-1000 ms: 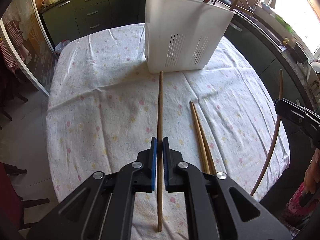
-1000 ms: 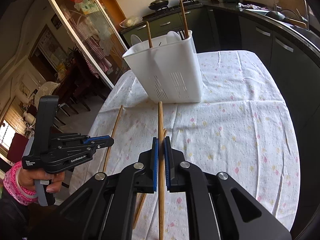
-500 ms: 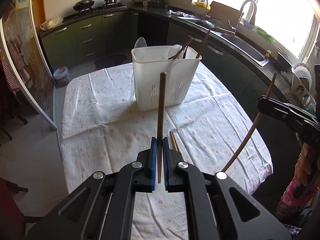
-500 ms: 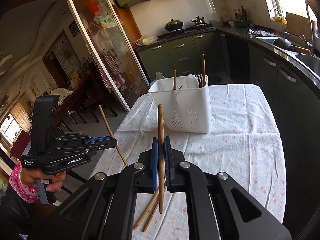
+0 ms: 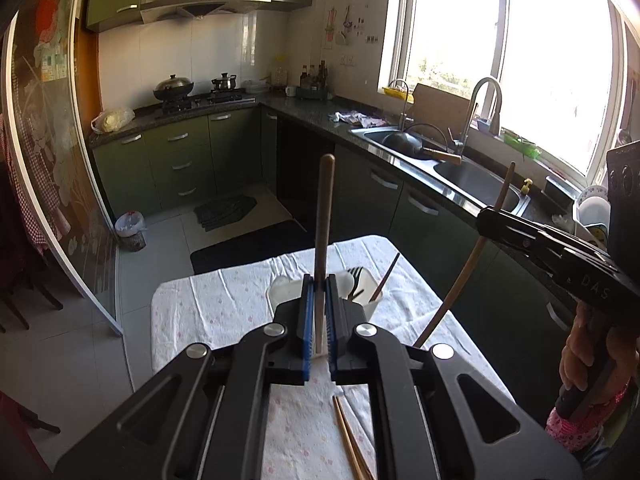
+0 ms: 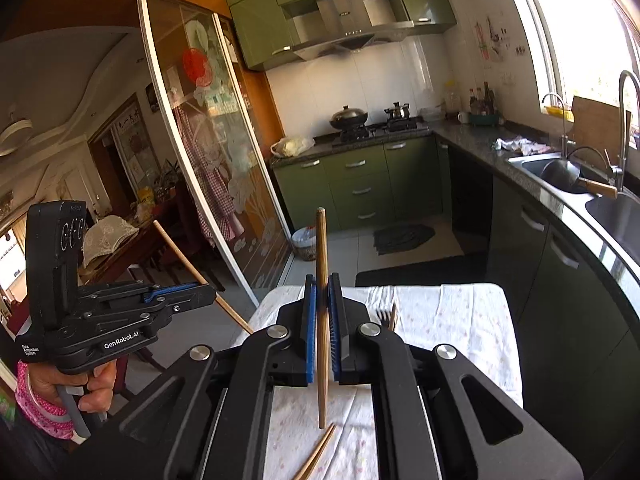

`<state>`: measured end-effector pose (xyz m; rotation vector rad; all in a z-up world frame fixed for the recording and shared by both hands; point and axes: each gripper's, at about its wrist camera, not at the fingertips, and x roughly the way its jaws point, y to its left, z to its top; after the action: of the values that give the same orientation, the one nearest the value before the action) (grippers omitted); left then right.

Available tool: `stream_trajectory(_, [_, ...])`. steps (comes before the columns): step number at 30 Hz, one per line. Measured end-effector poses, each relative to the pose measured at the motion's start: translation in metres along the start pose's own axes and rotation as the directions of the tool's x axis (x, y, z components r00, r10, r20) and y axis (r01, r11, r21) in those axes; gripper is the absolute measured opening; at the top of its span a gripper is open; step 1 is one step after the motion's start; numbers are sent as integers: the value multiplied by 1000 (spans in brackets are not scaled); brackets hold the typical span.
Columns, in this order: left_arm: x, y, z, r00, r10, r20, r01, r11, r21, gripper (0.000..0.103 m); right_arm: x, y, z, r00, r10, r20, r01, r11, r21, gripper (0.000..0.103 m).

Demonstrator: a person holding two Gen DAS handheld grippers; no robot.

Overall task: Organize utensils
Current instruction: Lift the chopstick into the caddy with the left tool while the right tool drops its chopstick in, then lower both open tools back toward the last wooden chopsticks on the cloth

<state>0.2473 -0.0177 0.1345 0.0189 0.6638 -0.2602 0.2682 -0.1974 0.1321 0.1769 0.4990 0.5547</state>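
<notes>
While upright, each chopstick (image 5: 323, 216) stands clamped inside its gripper (image 5: 319, 316).

Smooth wooden chopstick (image 5: 323, 216), white plastic holder (image 5: 288, 289), floral cloth tablecloth (image 5: 216, 304), matt black tool (image 5: 318, 320)

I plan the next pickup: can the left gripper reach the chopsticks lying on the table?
Probably not yet: the left gripper is shut on a long chopstick, raised above the loose pair.
</notes>
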Motion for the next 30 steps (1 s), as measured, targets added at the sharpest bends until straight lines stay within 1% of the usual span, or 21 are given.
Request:
stream_trajectory(3, [3, 2, 22, 999, 14, 47, -14, 1000, -3, 6, -1, -2, 23, 997, -25, 75, 26, 1000, -5, 7])
stream_trajectory(5, [12, 3, 30, 998, 28, 57, -28, 1000, -1, 6, 3, -3, 34, 993, -49, 111, 51, 999, -12, 7])
stream_trajectory(7, [27, 4, 33, 998, 40, 45, -40, 999, -2, 6, 13, -5, 42, 989, -73, 131, 76, 997, -20, 7])
stream_trajectory(10, [55, 9, 29, 999, 44, -3, -44, 999, -10, 6, 33, -9, 45, 984, -104, 144, 110, 993, -31, 7])
stream_trajectory(13, [82, 11, 17, 997, 45, -63, -45, 999, -8, 6, 60, -20, 41, 987, -115, 114, 118, 993, -21, 7])
stream_trajectory(16, [102, 11, 4, 992, 42, -120, -43, 999, -1, 6, 89, -29, 27, 990, -129, 54, 130, 991, -17, 7])
stream_trajectory(21, [120, 12, -14, 981, 41, -189, -42, 999, 1, 6, 129, -30, -6, 988, -140, -60, 137, 989, -54, 7])
stream_trajectory(23, [121, 13, -19, 978, 38, -205, -40, 999, -8, 6, 138, -27, -14, 986, -142, -92, 136, 988, -73, 7])
stream_trajectory(24, [120, 12, -21, 977, 41, -209, -43, 999, -4, 6, 140, -26, -19, 984, -145, -103, 137, 987, -81, 7])
stream_trajectory(26, [116, 13, -25, 976, 46, -211, -47, 999, -1, 7, 134, -25, -23, 986, -135, -97, 127, 989, -77, 7])
stream_trajectory(29, [105, 10, -31, 975, 44, -216, -44, 999, 6, 12, 109, -21, -28, 992, -113, -64, 109, 992, -67, 9])
stream_trajectory(30, [100, 9, -34, 975, 42, -218, -41, 999, 8, 15, 97, -19, -30, 994, -101, -52, 98, 993, -66, 10])
